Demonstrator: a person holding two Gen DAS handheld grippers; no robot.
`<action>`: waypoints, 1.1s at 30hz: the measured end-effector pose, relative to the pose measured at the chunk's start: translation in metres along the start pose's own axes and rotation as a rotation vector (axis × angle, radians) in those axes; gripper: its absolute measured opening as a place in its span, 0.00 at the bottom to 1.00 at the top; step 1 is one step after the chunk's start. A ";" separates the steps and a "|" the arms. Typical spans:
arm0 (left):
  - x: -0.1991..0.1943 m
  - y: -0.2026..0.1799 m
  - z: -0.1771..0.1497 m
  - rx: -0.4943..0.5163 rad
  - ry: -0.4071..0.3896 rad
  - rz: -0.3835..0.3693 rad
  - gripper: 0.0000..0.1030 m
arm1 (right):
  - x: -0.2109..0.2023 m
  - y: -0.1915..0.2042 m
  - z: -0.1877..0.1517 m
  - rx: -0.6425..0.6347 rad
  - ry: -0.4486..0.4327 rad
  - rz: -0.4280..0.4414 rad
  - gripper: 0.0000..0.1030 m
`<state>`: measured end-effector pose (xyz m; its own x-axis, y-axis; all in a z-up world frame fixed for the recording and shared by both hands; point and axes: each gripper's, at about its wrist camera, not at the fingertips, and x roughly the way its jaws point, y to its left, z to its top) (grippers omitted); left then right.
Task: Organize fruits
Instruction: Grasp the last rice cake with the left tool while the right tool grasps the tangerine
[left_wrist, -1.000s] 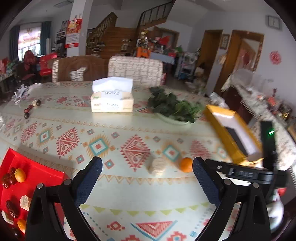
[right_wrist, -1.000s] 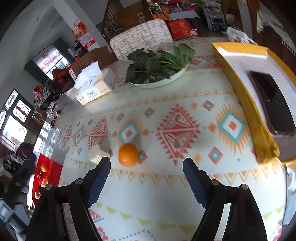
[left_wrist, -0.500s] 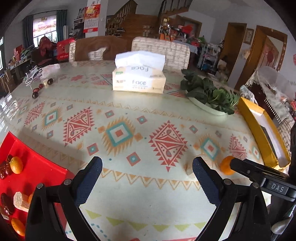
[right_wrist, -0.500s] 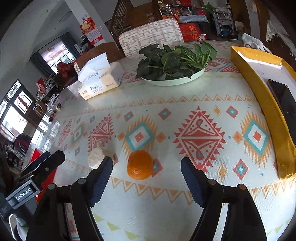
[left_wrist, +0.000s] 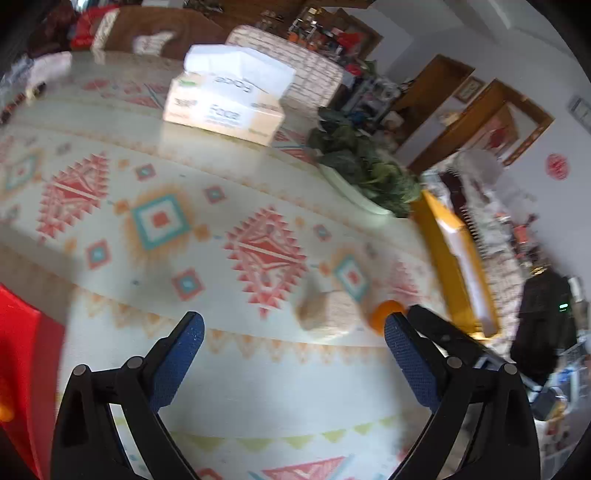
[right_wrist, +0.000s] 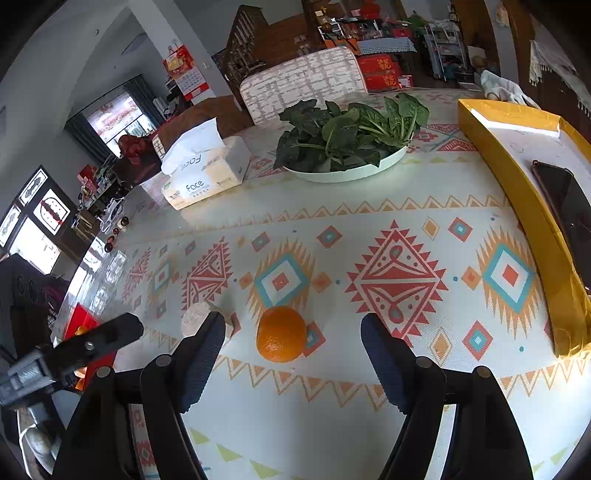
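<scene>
An orange (right_wrist: 281, 334) lies on the patterned tablecloth, just ahead of and between the fingers of my right gripper (right_wrist: 291, 326). That gripper is open and its pads are clear of the fruit. A pale beige puffed cake (right_wrist: 195, 319) sits to the orange's left, partly hidden behind my right gripper's left finger. In the left wrist view the cake (left_wrist: 327, 310) and the orange (left_wrist: 384, 315) lie ahead and to the right of my left gripper (left_wrist: 293, 325), which is open and holds nothing. The red tray (left_wrist: 22, 350) of fruit is at the far left.
A tissue box (right_wrist: 205, 173), a plate of leafy greens (right_wrist: 347, 173) and a yellow box lid (right_wrist: 535, 229) with a dark phone (right_wrist: 569, 206) stand on the table. Chairs stand at its far side. My left gripper (right_wrist: 74, 350) pokes in at the left of the right wrist view.
My left gripper has dropped, rolled and swung right, so the cake and orange now lie close ahead of it. My right gripper has edged closer to the orange, its jaws slightly narrower.
</scene>
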<state>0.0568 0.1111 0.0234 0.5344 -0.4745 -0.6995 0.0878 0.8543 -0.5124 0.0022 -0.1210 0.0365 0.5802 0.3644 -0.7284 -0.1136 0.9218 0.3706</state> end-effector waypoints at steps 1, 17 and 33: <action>-0.001 -0.001 0.000 0.000 -0.007 -0.011 0.95 | 0.000 0.000 0.000 -0.001 0.000 0.002 0.78; -0.025 0.007 -0.001 0.030 -0.187 0.227 0.95 | 0.026 0.019 -0.006 -0.074 0.055 -0.022 0.73; -0.005 -0.006 -0.011 0.078 -0.142 0.242 0.95 | 0.020 0.031 -0.012 -0.193 0.021 -0.188 0.33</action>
<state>0.0444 0.1064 0.0247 0.6593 -0.2252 -0.7174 0.0052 0.9555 -0.2951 0.0008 -0.0835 0.0264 0.5887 0.1848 -0.7869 -0.1578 0.9811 0.1124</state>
